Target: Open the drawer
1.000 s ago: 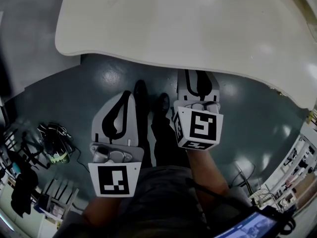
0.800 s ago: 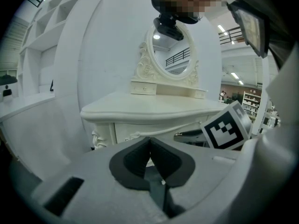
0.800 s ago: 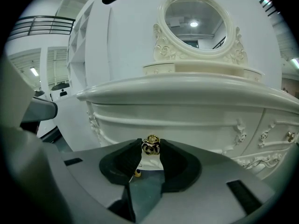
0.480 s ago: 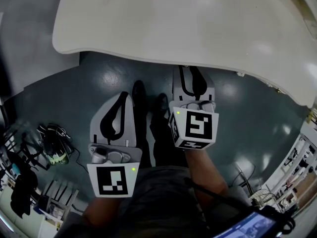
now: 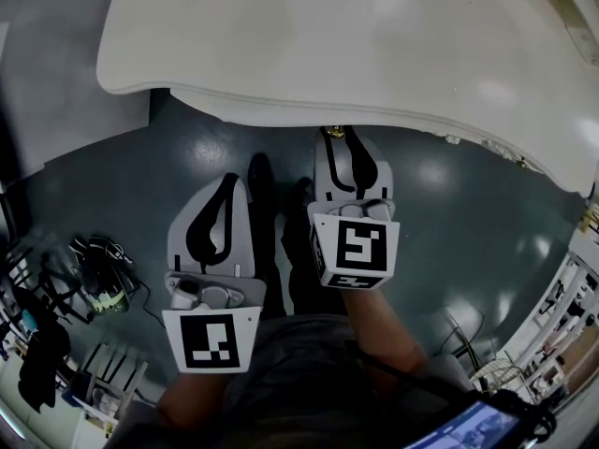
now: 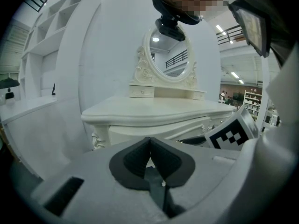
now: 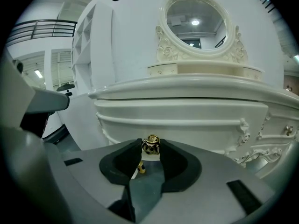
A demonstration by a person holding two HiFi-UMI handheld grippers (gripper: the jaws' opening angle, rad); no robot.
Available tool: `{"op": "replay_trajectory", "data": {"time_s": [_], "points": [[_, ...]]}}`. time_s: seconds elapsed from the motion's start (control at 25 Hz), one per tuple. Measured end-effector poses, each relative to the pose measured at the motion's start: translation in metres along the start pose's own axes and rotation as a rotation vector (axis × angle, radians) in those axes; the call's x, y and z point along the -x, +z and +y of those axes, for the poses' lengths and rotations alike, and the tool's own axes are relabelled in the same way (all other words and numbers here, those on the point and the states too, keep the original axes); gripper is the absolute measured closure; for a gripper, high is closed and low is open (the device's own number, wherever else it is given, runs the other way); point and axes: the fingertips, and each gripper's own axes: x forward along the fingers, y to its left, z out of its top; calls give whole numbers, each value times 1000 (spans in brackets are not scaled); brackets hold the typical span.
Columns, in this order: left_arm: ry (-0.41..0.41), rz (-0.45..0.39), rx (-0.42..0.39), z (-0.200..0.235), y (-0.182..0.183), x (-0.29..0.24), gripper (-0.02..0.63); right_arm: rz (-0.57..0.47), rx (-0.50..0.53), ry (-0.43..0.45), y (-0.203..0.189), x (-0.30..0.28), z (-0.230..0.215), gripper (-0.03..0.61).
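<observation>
A white dressing table (image 5: 328, 36) with an oval mirror (image 7: 198, 24) stands before me. Its curved drawer front (image 7: 196, 129) carries a small gold knob (image 7: 150, 145), also glimpsed under the table edge as the gold knob (image 5: 329, 133). My right gripper (image 7: 150, 148) is shut on that knob, one pad pressed against each side. In the head view the right gripper (image 5: 343, 138) reaches the table's front edge. My left gripper (image 5: 229, 183) hangs lower left, away from the table, its pads (image 6: 140, 155) closed together with nothing between them.
Dark shoes (image 5: 265, 171) stand on the grey floor between the grippers. Cables and clutter (image 5: 98, 269) lie at the left, racks (image 5: 562, 316) at the right. A white shelf unit (image 6: 51, 13) rises left of the table. Carved trim and more knobs (image 7: 287, 130) sit at its right.
In the head view the table edge has come lower in the picture and the right gripper sits slightly further up and left, its tips now at the edge. The left gripper has barely shifted.
</observation>
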Motion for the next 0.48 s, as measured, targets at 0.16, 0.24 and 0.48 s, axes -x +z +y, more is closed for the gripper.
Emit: {"op": "replay_trajectory", "data": {"time_s": [0.16,0.24,0.48], "points": [[10,-9,-4,-9,-1,3,598,3,-2,14,-8,8,-1,454],[18,-12,-5,-12,-2,6,598,7,4,22,-13,12,-1,454],[50,-31,-2,-22,-5,22,598,15,18,46,-26,25,4,454]]}}
